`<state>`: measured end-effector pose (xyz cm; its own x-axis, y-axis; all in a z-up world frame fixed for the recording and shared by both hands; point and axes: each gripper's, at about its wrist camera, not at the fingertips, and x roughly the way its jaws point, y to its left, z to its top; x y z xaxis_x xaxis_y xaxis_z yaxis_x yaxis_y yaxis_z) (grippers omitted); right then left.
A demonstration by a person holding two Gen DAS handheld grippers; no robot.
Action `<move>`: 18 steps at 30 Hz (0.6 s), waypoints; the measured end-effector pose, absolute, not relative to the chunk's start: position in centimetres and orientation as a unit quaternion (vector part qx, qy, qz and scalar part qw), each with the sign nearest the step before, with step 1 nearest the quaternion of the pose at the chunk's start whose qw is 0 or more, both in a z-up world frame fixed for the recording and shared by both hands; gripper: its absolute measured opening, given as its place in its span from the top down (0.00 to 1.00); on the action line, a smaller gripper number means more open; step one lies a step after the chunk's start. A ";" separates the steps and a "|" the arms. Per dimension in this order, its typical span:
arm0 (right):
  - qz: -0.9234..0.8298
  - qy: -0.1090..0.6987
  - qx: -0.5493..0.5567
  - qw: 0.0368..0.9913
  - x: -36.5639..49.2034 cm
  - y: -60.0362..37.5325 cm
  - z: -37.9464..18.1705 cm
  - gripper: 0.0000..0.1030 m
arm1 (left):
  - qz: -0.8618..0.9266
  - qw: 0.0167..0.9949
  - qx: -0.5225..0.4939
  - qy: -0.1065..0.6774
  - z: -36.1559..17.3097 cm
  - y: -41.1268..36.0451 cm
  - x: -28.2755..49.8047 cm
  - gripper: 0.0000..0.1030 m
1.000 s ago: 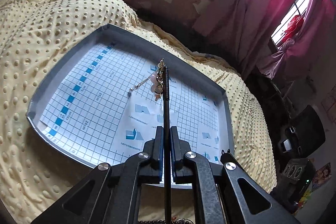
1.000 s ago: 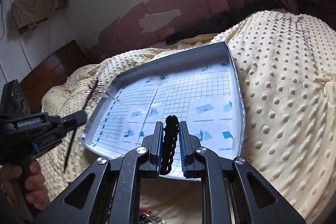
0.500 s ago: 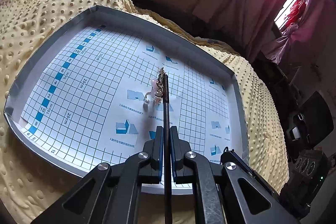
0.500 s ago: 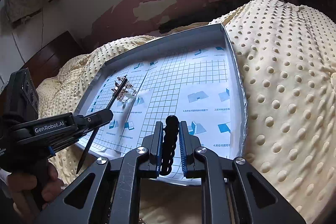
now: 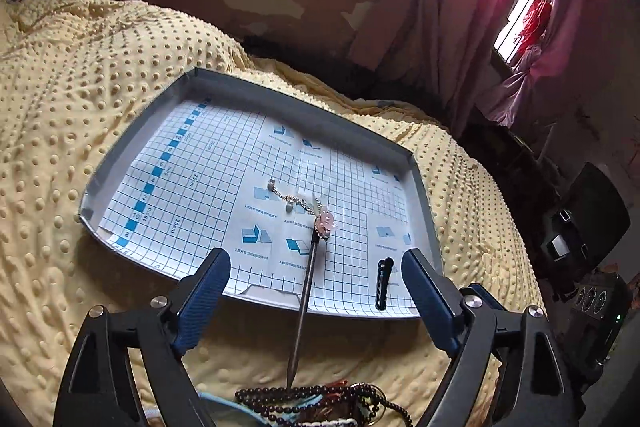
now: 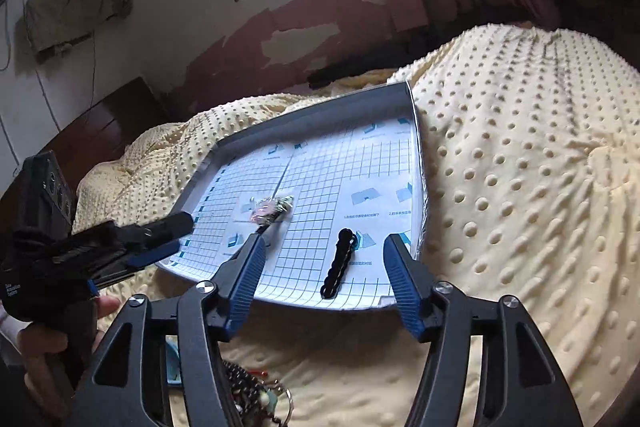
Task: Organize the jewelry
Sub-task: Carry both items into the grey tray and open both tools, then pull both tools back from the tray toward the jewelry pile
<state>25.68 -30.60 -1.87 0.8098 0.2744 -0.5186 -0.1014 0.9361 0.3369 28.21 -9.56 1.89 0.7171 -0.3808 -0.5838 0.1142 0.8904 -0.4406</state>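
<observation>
Jaws of both grippers released; pink-flowered hairpin [image 5: 311, 255] and wavy black clip [image 6: 338, 263] flat on tray [image 5: 224, 81].

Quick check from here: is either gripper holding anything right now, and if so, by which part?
Nothing is held. The left gripper and right gripper are both open; the hair stick and black hair clip lie free on the tray.

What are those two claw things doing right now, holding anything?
Left gripper: open, holding nothing; the hair stick lies free.
Right gripper: open, holding nothing; the black clip lies free.
</observation>
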 end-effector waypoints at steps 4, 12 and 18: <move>0.107 0.257 0.121 0.953 22.6 -30.1 0.2 0.25 | -0.133 0.928 -0.166 0.306 3.6 -8.4 24.0 0.00; 0.138 0.178 0.081 0.971 15.2 -28.8 3.6 0.01 | -0.114 0.964 -0.095 0.218 6.2 -6.9 15.1 0.00; 0.147 0.150 0.056 0.976 9.9 -27.4 4.5 0.01 | -0.101 0.973 -0.082 0.190 6.4 -5.3 9.9 0.00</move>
<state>9.91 -27.36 4.46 0.9116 0.3034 -0.2772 -0.2699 0.9507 0.1528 9.90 -5.30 6.45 0.9076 -0.2281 -0.3525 0.1655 0.9659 -0.1989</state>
